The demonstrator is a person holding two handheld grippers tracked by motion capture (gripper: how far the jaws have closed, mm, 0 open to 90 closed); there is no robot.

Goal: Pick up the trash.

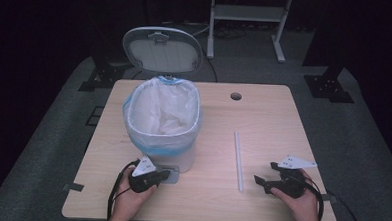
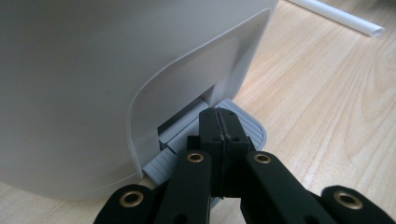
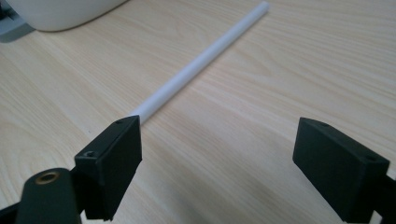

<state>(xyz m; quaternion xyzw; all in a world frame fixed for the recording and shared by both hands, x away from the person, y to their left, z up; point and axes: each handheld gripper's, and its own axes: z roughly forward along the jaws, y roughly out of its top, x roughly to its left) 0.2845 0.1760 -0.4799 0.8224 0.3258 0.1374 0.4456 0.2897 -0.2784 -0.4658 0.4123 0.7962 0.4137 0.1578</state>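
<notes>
Tongs: left tongs (image 2: pixel 219 135) clenched empty, pressing bin pedal (image 2: pixel 254 128) w/ lid (image 1: pixel 162 50) up; right tongs (image 3: pixel 217 154) spread wide beside white tube (image 3: pixel 201 65), lying on bench (image 1: pixel 273 119) right of bin (image 1: pixel 162 120). Risk: pedal slip drops lid; off-centre pinch rolls tube away.

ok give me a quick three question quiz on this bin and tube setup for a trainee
1. True or false: the bin lid stands open.
2. The left tongs press on: A) the white tube B) the grey pedal C) the bag rim
3. How do the right tongs stand relative to the white tube?

Key: 1 true. 2 B, shut, on the pedal at the bin's foot. 3 open, the tube's near end by one jaw, not gripped.
</notes>
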